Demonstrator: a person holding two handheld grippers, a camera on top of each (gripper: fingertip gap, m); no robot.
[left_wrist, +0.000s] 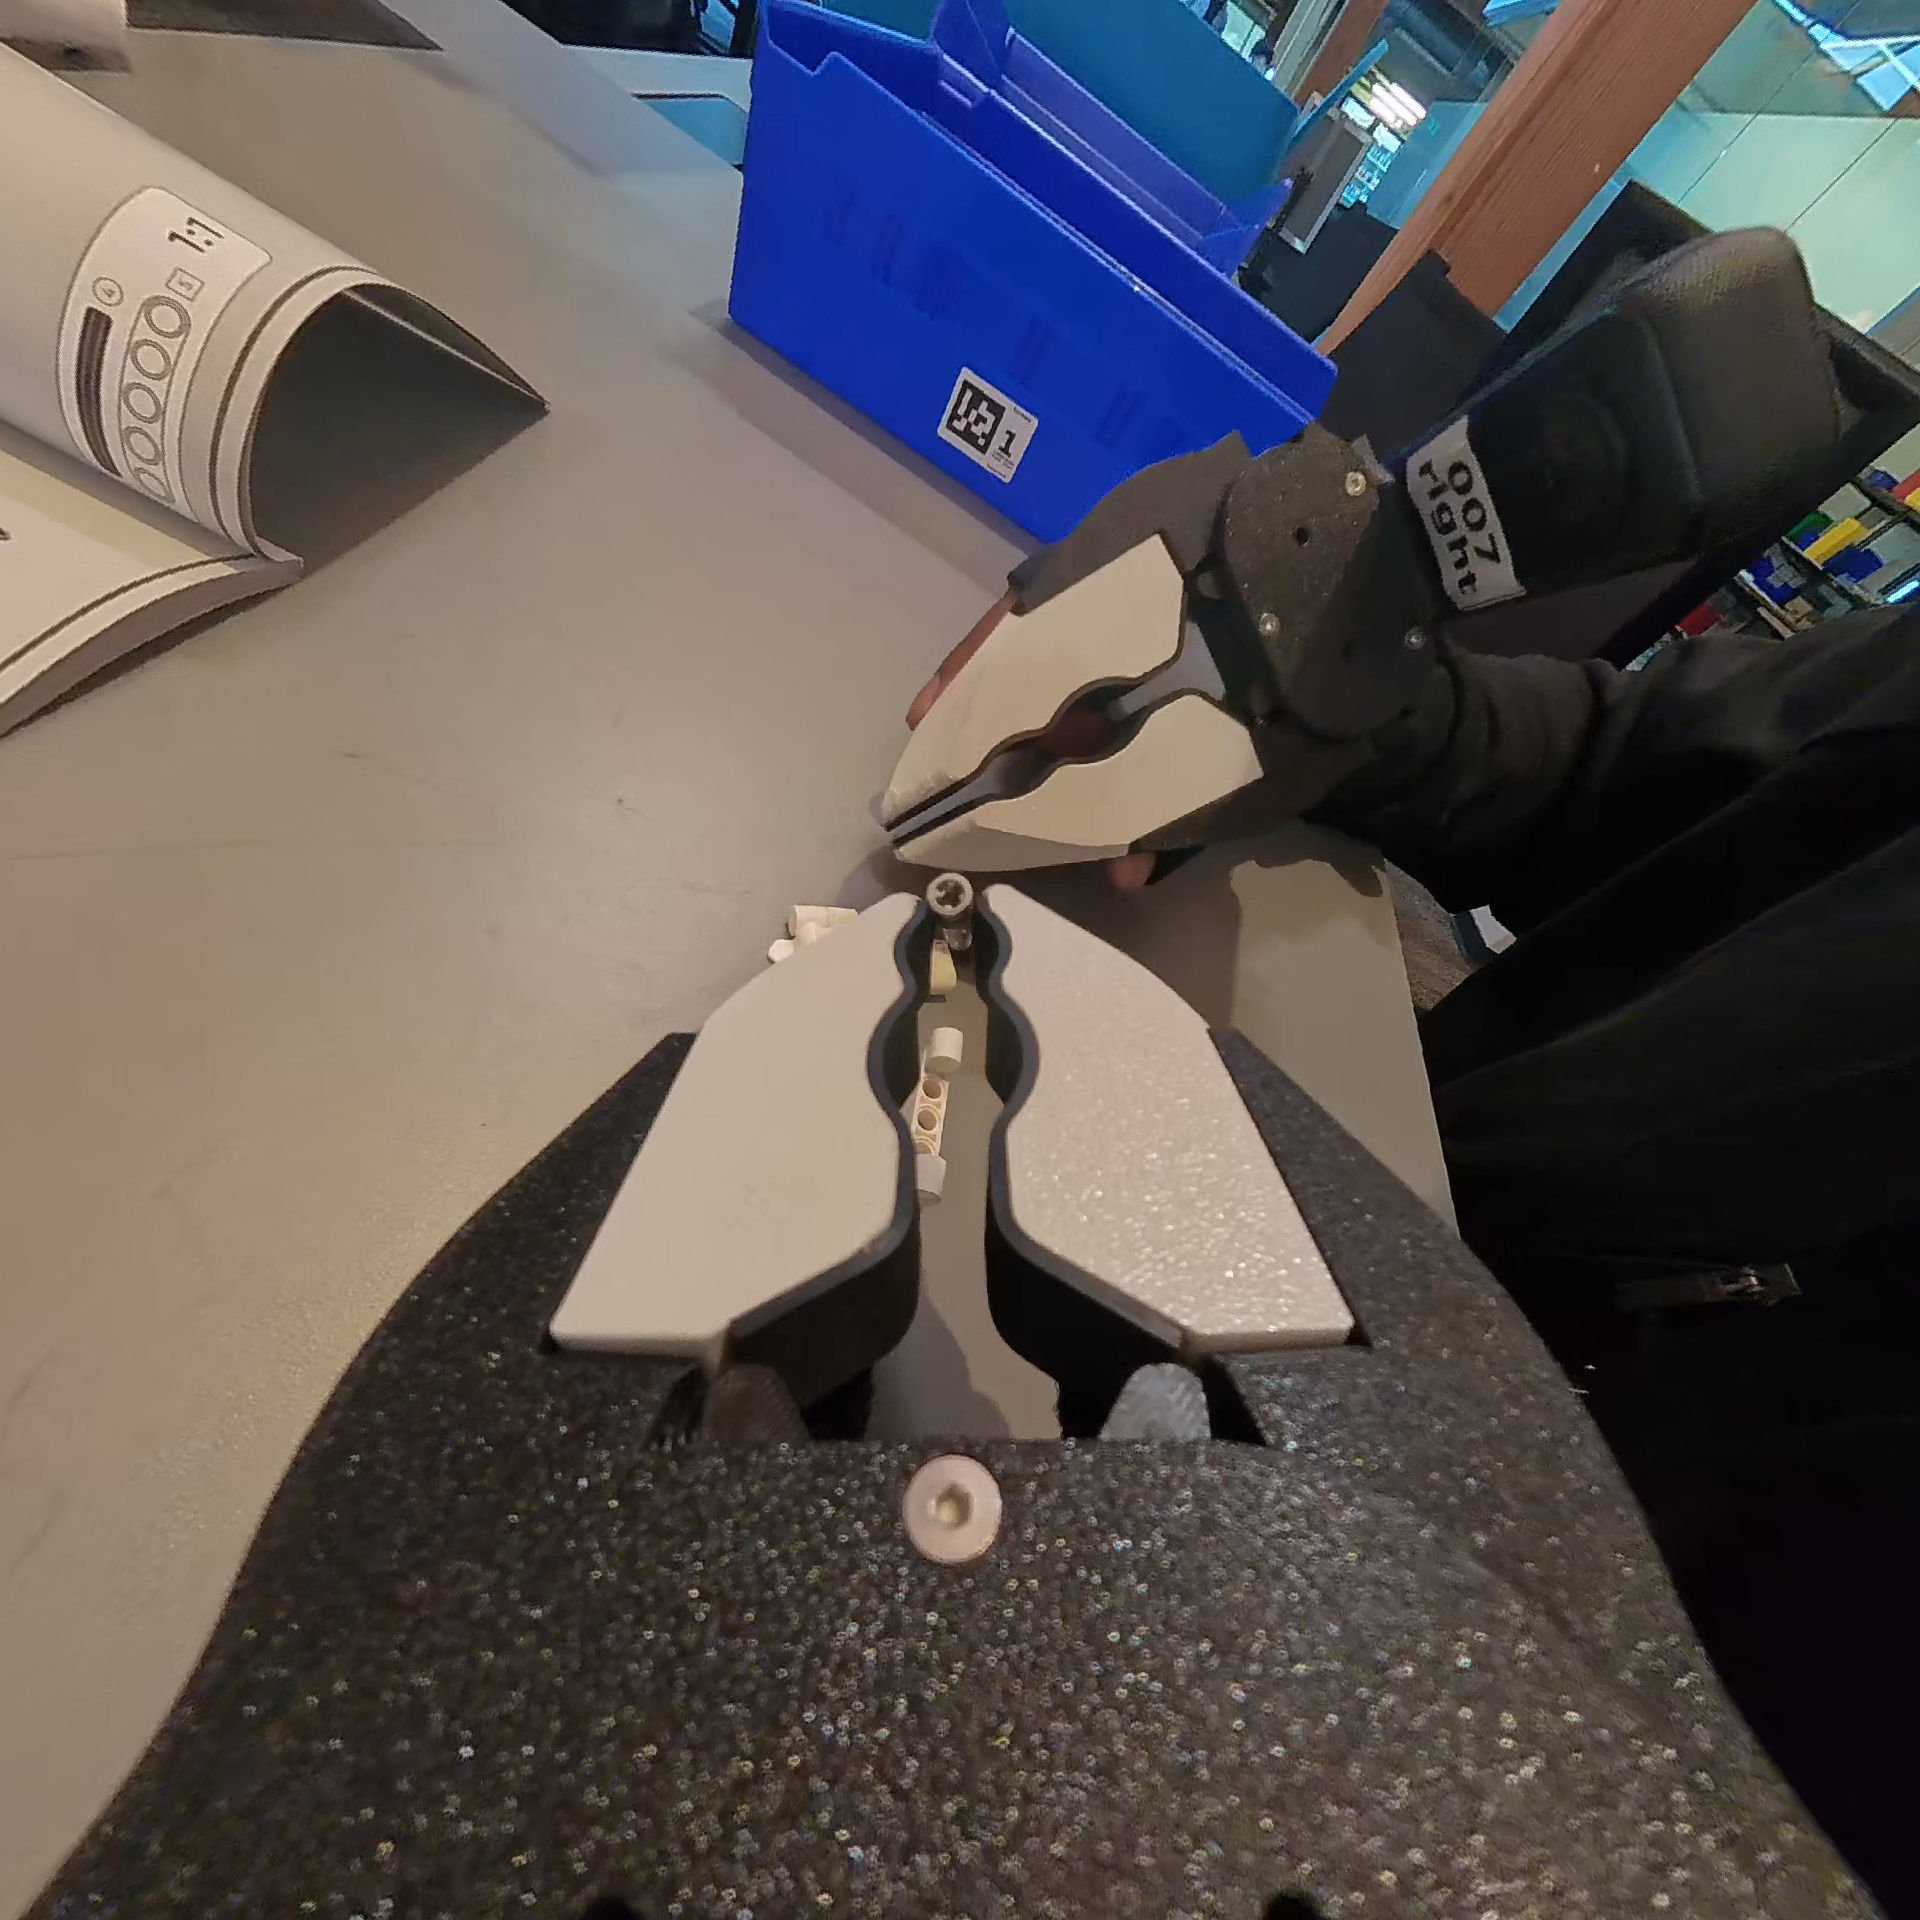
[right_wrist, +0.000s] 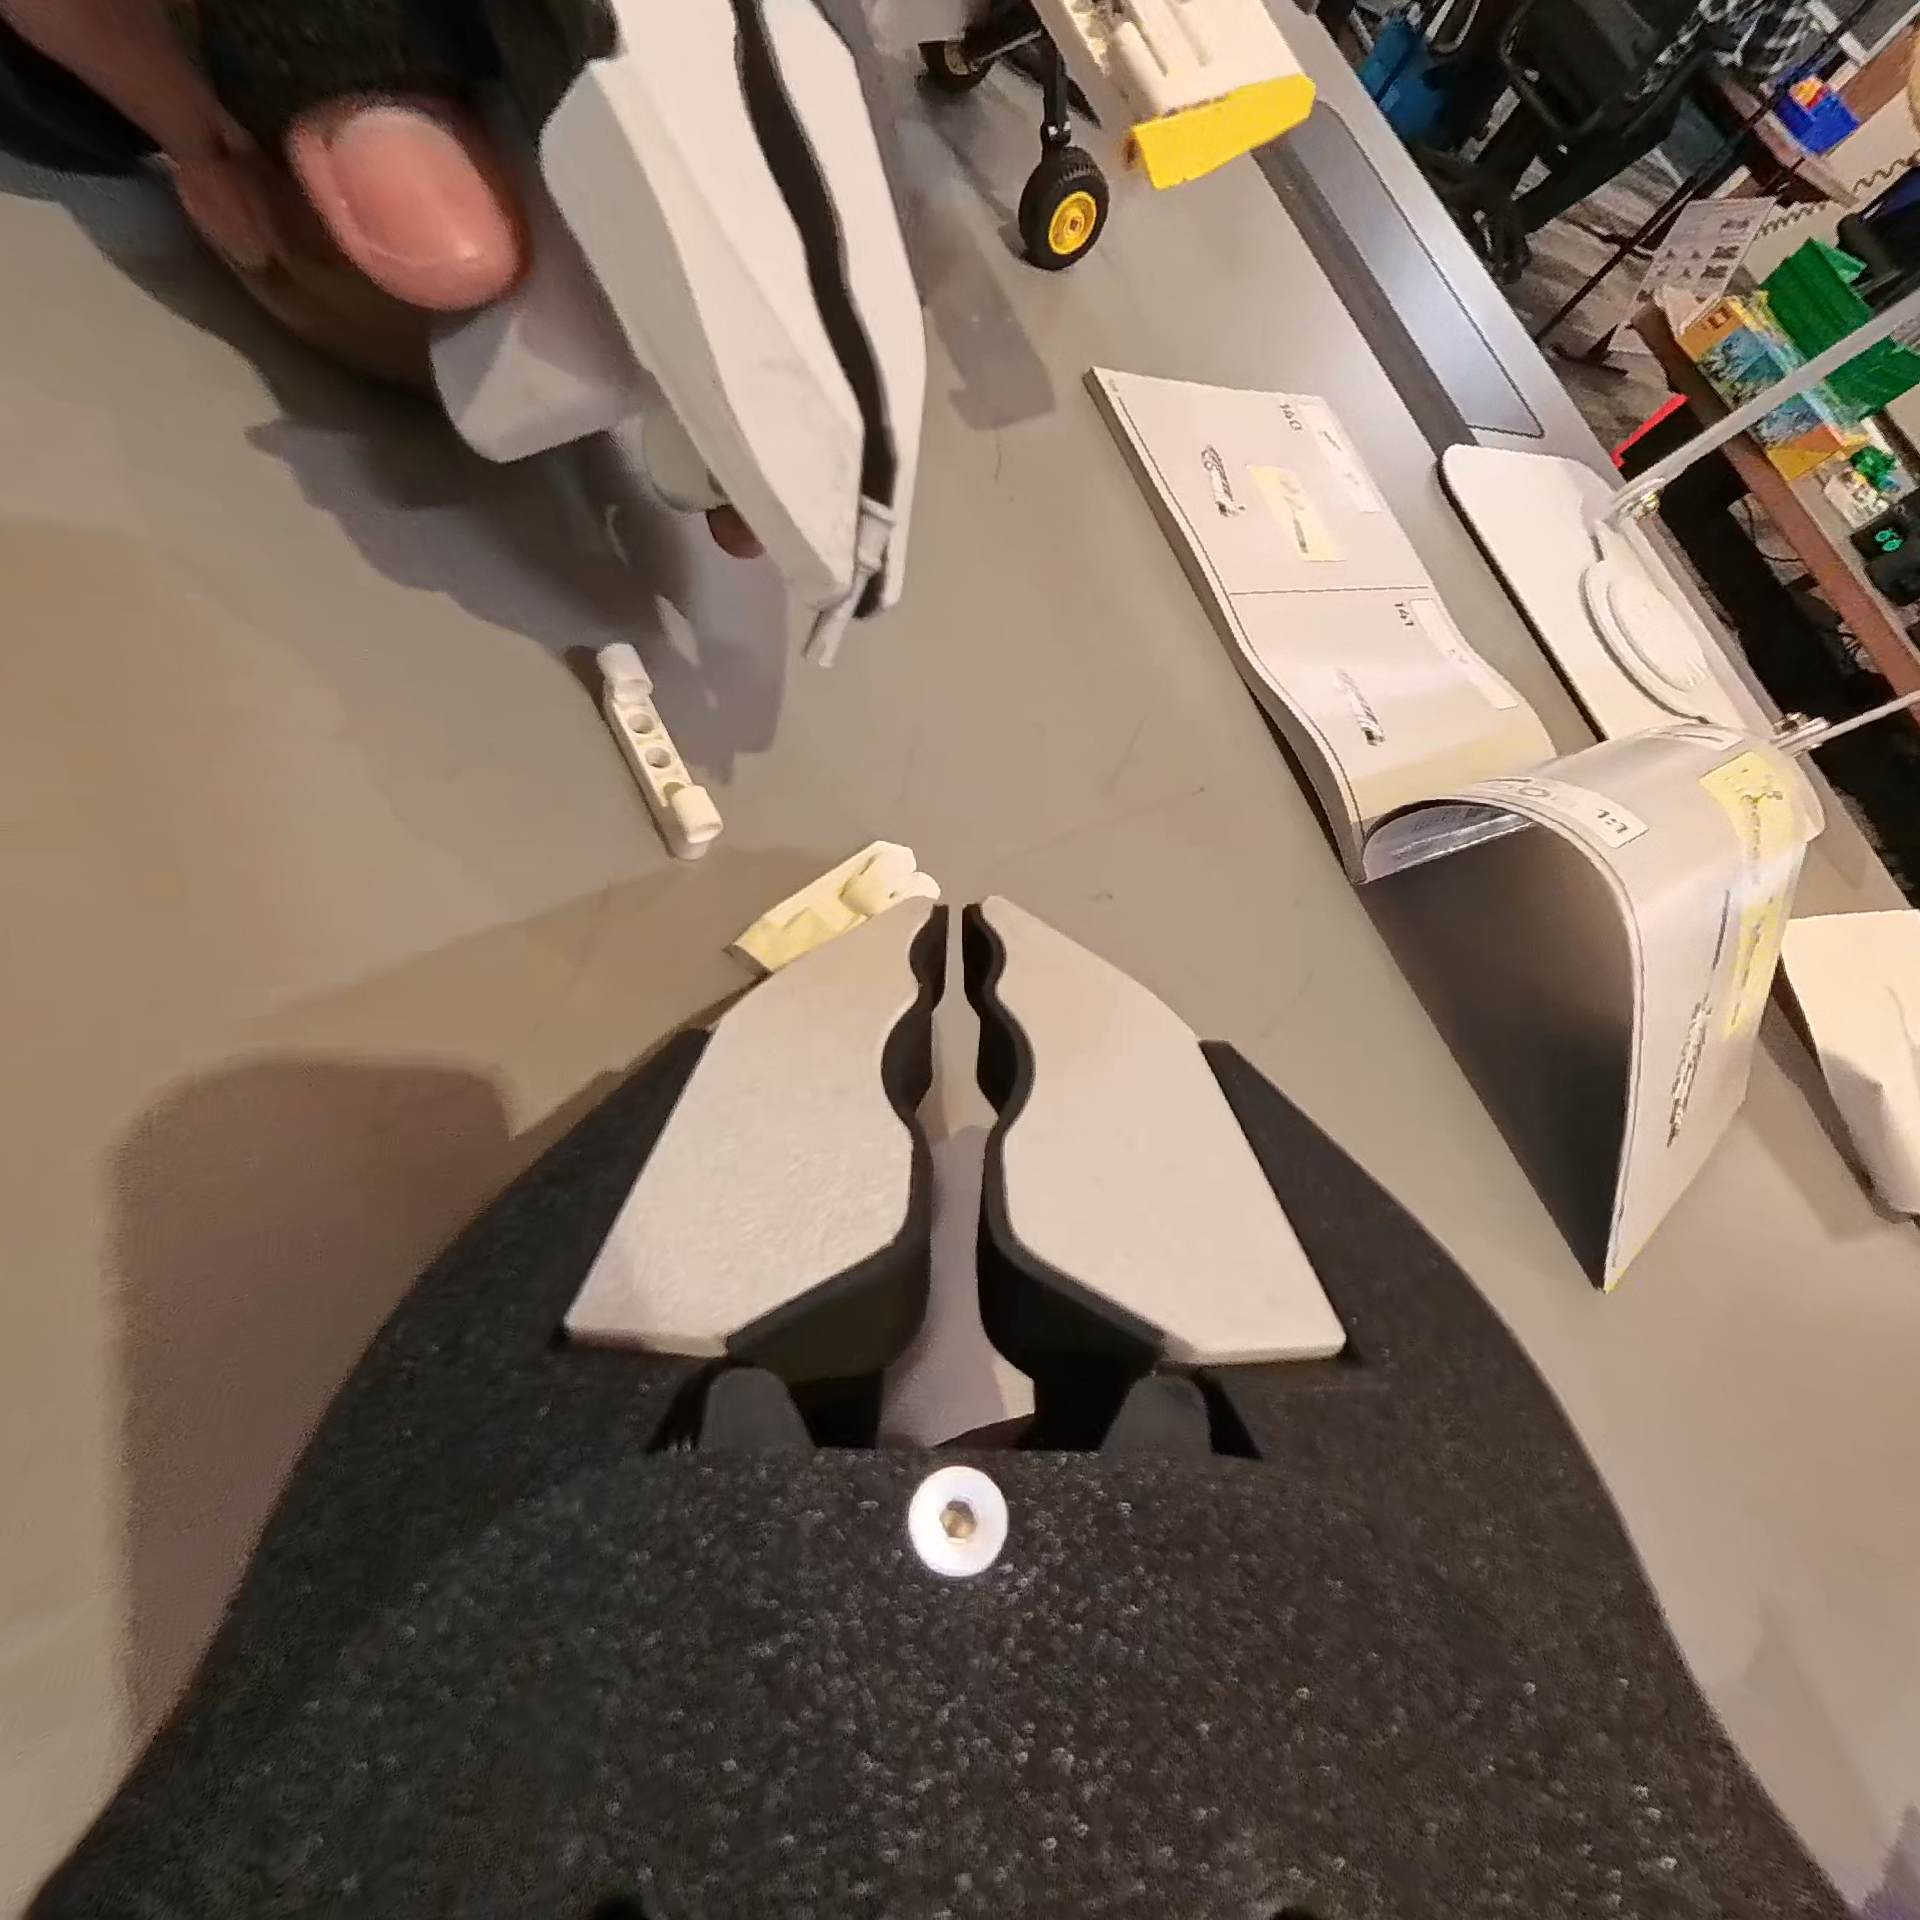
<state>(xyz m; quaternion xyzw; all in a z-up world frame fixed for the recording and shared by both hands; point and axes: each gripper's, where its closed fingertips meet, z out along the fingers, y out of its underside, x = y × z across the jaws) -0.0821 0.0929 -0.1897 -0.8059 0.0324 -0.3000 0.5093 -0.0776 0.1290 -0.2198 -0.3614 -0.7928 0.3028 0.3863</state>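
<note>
Two grippers over grey table (left_wrist: 416, 831), cluttered workshop behind; left gripper (left_wrist: 953, 899) pinches small grey pin (left_wrist: 951, 894), right gripper (right_wrist: 956, 914) nearly closed, bare

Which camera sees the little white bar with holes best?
The right wrist view: the white bar with holes lies in the open on the grey table, whole. The left wrist view only glimpses it through the gap in the left tool.
</note>
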